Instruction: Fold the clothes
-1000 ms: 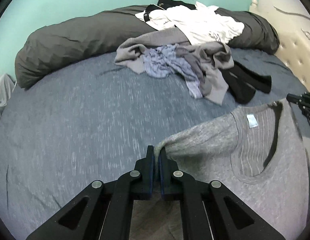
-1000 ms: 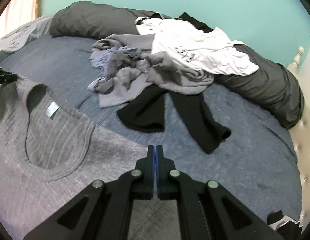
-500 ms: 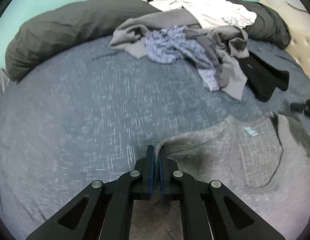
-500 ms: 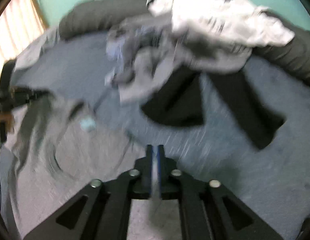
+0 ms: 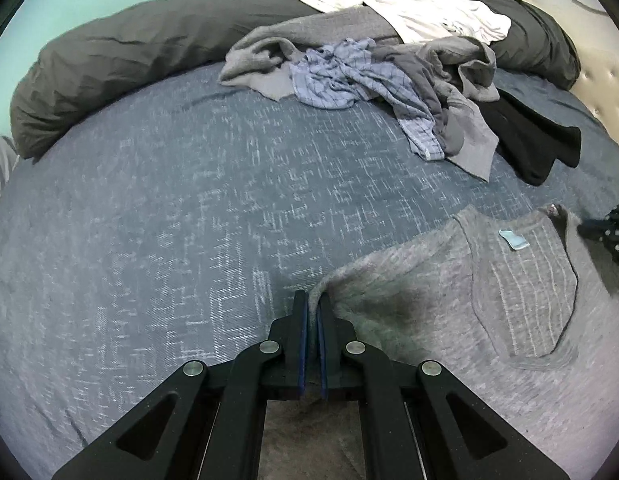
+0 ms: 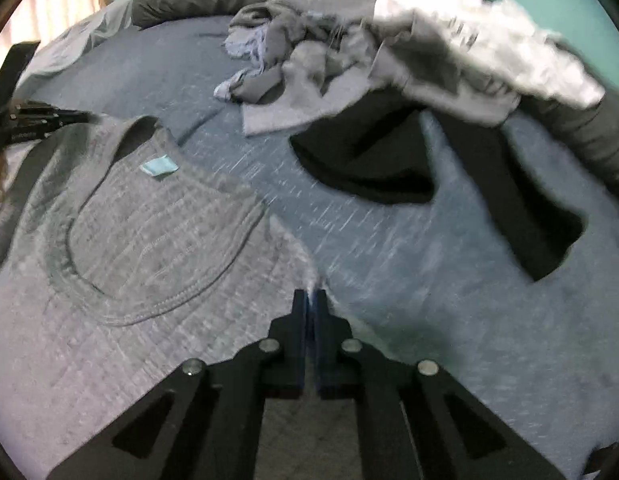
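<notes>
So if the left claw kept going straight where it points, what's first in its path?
The left claw, shut on the gray shirt, aims down at bare blue bedspread; it would likely meet that first. The clothes pile lies well beyond.

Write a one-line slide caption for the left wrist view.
Left tongs shut on the shoulder of a gray T-shirt spread over a blue bed, unfolded laundry pile beyond.

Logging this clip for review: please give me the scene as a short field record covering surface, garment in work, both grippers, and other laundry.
surface: blue bedspread
garment in work: grey T-shirt, neckline up, label showing
left gripper: shut on the shirt's shoulder edge
right gripper: shut on the other shoulder edge
other laundry: mixed clothes pile and black garment, beyond the shirt
bedding: dark grey duvet along the far edge
</notes>
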Tool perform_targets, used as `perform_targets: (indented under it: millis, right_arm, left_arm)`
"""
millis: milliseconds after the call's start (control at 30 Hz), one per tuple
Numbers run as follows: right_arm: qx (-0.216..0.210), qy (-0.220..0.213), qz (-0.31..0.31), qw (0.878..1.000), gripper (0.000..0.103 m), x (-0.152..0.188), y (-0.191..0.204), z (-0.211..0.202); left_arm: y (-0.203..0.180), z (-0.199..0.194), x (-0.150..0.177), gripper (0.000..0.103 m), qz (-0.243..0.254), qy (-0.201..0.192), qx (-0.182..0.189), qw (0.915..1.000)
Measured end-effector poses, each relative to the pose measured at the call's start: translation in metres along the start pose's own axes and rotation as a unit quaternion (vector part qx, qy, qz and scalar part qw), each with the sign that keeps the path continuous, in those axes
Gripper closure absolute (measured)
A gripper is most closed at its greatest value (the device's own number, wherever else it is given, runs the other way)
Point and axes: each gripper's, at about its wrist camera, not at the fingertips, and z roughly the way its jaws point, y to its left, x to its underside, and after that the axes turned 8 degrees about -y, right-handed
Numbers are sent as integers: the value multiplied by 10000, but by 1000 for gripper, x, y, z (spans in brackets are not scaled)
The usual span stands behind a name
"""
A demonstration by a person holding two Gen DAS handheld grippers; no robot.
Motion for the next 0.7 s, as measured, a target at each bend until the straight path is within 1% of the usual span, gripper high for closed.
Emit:
perform_targets:
  millis: [133, 200, 300, 400, 467, 533, 567, 633, 700]
  right_arm:
    - [587, -307, 98, 9978, 101, -16, -13, -14]
    - [825, -365, 86, 9959, 101, -24, -19, -16]
    - [1040, -395, -23, 9938, 102, -38, -21, -14]
    - [1223, -466, 8, 9914, 102, -51, -25, -7]
    - [1328, -499, 90, 9898, 102, -56, -25, -2]
    - [1480, -474, 147, 9877, 103, -55, -26, 7]
    - [1520, -443, 236, 9871, 103, -53, -27, 12]
    - [1343, -291, 551, 9890, 103, -45, -33, 22]
    - [1193, -232, 634, 9906, 103, -35, -32, 26]
  left_arm:
    - [3, -3, -3, 99, -52, -134, -27, 9999]
    - [5, -3, -7, 99, -112, -114, -55, 9999]
    - [5, -4, -17, 99, -144, -191, -133, 9996]
    - [6, 0, -25, 99, -219, -204, -215, 9993]
    - [8, 6, -27, 99, -263, -180, -285, 9991]
    - [8, 16, -22, 99, -291, -28, -327, 9990]
    - [9, 22, -19, 99, -304, 66, -343, 9989]
    - [7, 35, -11, 97, -291, 358, -252, 9986]
    - [6, 34, -8, 97, -259, 280, -212, 9990]
